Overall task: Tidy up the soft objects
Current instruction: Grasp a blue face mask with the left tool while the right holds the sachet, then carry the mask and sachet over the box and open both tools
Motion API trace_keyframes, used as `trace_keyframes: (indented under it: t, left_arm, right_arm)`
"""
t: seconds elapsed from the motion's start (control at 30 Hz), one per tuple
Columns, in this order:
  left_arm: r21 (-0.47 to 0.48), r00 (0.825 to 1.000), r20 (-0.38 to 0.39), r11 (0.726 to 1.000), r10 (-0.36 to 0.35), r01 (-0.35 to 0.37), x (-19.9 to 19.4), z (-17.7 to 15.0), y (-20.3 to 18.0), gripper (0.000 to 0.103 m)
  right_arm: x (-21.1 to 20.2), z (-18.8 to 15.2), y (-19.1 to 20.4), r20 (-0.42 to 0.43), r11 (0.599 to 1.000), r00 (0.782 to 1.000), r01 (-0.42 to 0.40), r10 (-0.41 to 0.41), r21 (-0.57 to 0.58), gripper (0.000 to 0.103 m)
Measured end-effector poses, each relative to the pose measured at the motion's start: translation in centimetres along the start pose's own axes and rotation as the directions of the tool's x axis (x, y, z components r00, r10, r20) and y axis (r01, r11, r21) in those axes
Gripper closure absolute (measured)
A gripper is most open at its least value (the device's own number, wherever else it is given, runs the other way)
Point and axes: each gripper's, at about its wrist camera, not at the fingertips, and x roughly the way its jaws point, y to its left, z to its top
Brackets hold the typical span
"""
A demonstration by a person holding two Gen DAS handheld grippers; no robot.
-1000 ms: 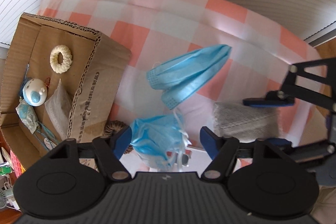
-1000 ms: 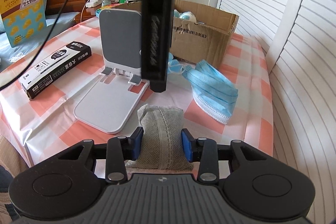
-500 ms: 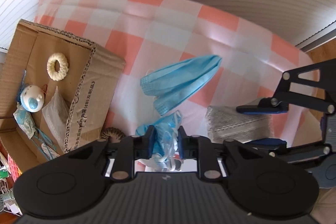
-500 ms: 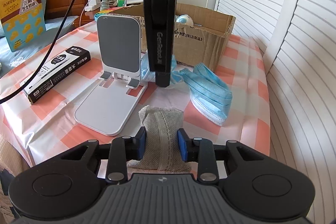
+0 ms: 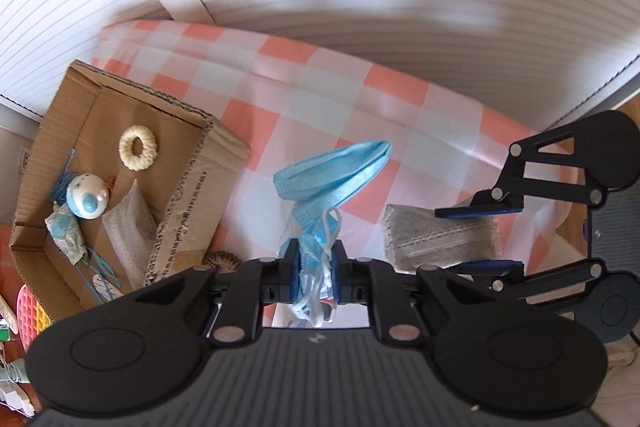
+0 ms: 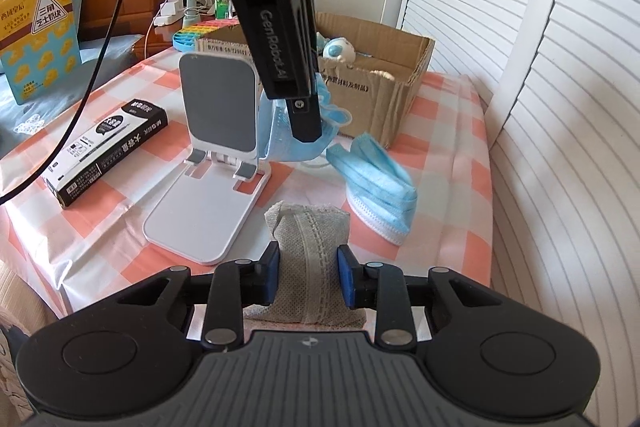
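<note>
My left gripper (image 5: 315, 259) is shut on a crumpled blue face mask (image 5: 318, 233) and holds it off the checked tablecloth; from the right wrist view the mask (image 6: 280, 143) hangs below that gripper (image 6: 305, 125). A folded stack of blue masks (image 5: 336, 171) lies on the cloth just beyond it. My right gripper (image 6: 308, 267) is shut on a grey mesh sachet (image 6: 310, 227) that rests on the table; the left wrist view shows this gripper (image 5: 476, 237) with its fingers on either side of the sachet (image 5: 436, 235). The open cardboard box (image 5: 192, 179) stands at the left.
The box holds a white woven ring (image 5: 139, 148), a round white-and-blue toy (image 5: 87, 195) and another grey sachet (image 5: 128, 223). A white phone stand (image 6: 216, 163), a black carton (image 6: 108, 151) and a yellow-blue bag (image 6: 40, 39) stand left of the masks. Louvred doors line the right.
The left jaws closed on the crumpled blue mask and lifted it off the cloth. The right jaws closed in a little on the sachet; that hand stayed put.
</note>
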Motion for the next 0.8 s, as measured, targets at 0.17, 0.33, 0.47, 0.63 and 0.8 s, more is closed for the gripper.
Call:
trace_keyframes:
  t: [0.17, 0.33, 0.47, 0.63, 0.8]
  left_arm:
    - [-0.04, 0.997, 0.078, 0.999, 0.003, 0.0, -2.4, -0.4, 1.2, 0.09]
    - [-0.1, 0.988, 0.153, 0.995, 0.032, -0.017, -4.9, -1.1, 3.3, 0.09]
    - [-0.171, 0.978, 0.2, 0.985, 0.062, -0.028, -6.4, -1.5, 5.9, 0.09]
    - [-0.25, 0.97, 0.215, 0.967, 0.112, -0.056, -6.7, -2.3, 9.8, 0.09]
    - [-0.346, 0.97, 0.175, 0.933, 0.169, -0.1, -5.1, -3.7, 14.3, 0.09]
  right_arm:
    - [-1.0, 1.1, -0.6, 0.015, 1.0, 1.0, -0.005, 0.005, 0.008, 0.069]
    - [-1.9, 2.9, -1.8, 0.049, 1.0, 0.999, -0.001, -0.001, 0.024, 0.069]
    - [-2.1, 4.9, -2.9, 0.073, 0.999, 0.997, 0.008, -0.01, 0.035, 0.069]
    - [-1.7, 7.4, -3.8, 0.098, 0.999, 0.995, 0.021, -0.024, 0.03, 0.069]
    - [-0.2, 9.9, -4.6, 0.102, 0.999, 0.995, 0.022, -0.024, 0.024, 0.069]
